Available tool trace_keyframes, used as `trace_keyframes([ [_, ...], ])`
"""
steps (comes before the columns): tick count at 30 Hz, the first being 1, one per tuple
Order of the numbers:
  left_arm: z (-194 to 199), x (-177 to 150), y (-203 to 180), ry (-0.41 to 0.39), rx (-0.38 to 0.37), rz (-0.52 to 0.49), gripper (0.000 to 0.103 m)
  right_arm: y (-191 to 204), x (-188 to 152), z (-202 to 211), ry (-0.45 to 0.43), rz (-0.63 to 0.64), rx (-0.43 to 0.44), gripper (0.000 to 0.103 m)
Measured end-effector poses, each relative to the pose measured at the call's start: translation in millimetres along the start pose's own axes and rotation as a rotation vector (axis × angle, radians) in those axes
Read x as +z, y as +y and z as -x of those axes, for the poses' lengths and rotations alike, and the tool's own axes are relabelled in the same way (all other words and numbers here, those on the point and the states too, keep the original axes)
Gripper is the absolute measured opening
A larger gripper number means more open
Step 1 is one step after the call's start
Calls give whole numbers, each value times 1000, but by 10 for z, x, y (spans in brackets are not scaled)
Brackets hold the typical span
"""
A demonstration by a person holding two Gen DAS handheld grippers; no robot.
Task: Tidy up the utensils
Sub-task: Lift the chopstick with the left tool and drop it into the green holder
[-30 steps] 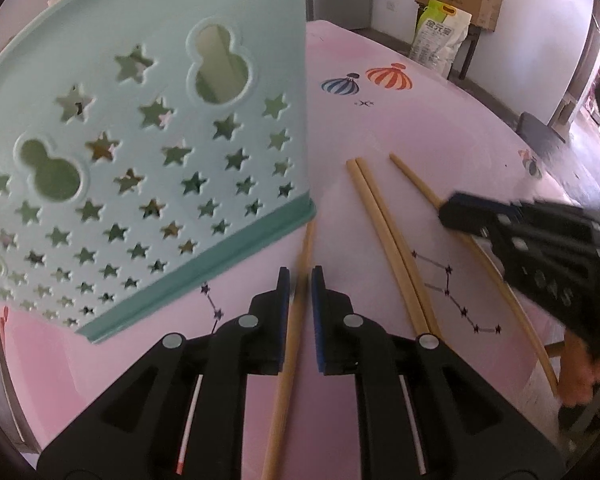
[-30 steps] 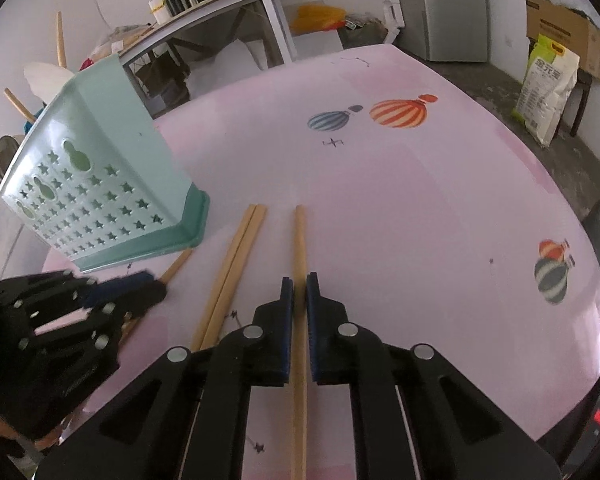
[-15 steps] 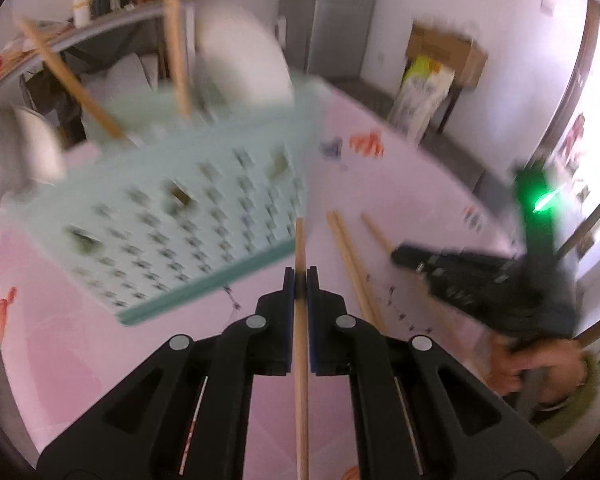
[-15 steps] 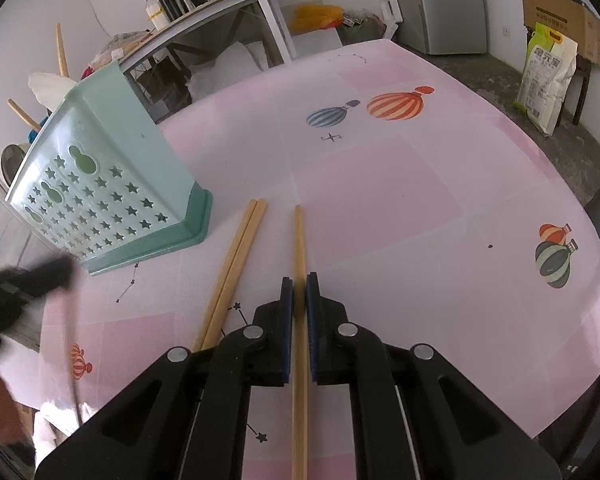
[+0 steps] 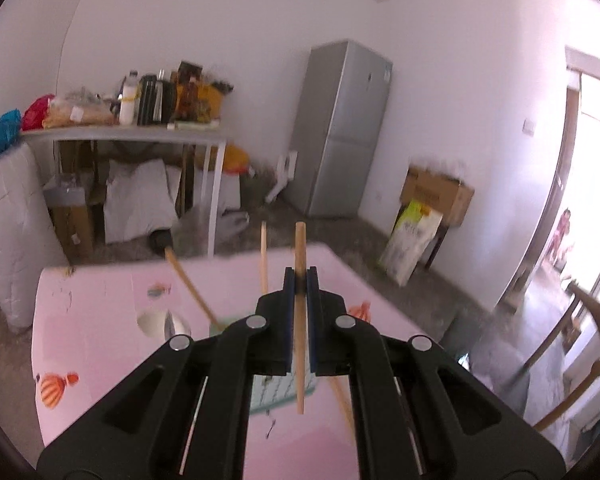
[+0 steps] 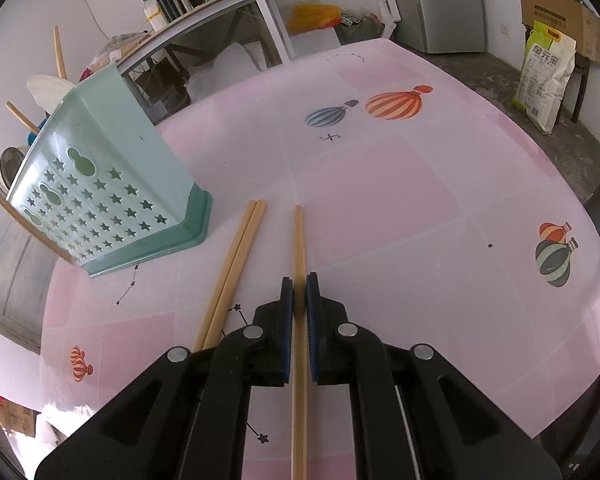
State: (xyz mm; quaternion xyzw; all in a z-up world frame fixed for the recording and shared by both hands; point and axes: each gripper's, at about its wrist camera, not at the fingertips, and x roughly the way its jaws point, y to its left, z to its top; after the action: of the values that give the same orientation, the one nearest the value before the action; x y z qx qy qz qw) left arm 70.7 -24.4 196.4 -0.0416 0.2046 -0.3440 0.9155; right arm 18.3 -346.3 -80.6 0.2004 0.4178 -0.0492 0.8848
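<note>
In the left wrist view my left gripper (image 5: 300,280) is shut on a wooden chopstick (image 5: 300,360), held well above the pink table (image 5: 100,344). The chopstick sticks out past the pads at both ends. Below it a corner of the mint utensil holder (image 5: 276,390) shows, with a wooden handle (image 5: 188,284) and a white spoon (image 5: 160,320) rising from it. In the right wrist view my right gripper (image 6: 299,284) is shut on a second chopstick (image 6: 299,240) that lies on the table. A pair of chopsticks (image 6: 236,264) lies just left of it, and the star-punched holder (image 6: 112,192) stands further left.
A side table (image 6: 236,4) loaded with bottles and a kettle stands behind the holder. A grey fridge (image 5: 340,132), a cardboard box (image 5: 436,192) and a rice sack (image 6: 544,80) are beyond the pink table. A wooden chair (image 5: 596,344) is at its right edge.
My left gripper closed on the chopstick beside the holder and lifted it high off the table, tilting up toward the room. The right gripper and its chopstick stayed put.
</note>
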Motion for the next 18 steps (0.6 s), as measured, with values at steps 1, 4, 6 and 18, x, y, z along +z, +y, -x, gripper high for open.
trace_keyframes([
  [1,30,84,6,-22,-4,3,4,-4,2,0,0,0,0,7],
  [4,114,334,6,-103,15,-12,4,-3,2,1,0,0,0,7],
  [6,169,463,2,-151,27,-17,4,-5,4,0,0,1,1,7],
  [18,-333,205,90,-98,150,-32,4,-24,33,-13,5,-2,10,7],
])
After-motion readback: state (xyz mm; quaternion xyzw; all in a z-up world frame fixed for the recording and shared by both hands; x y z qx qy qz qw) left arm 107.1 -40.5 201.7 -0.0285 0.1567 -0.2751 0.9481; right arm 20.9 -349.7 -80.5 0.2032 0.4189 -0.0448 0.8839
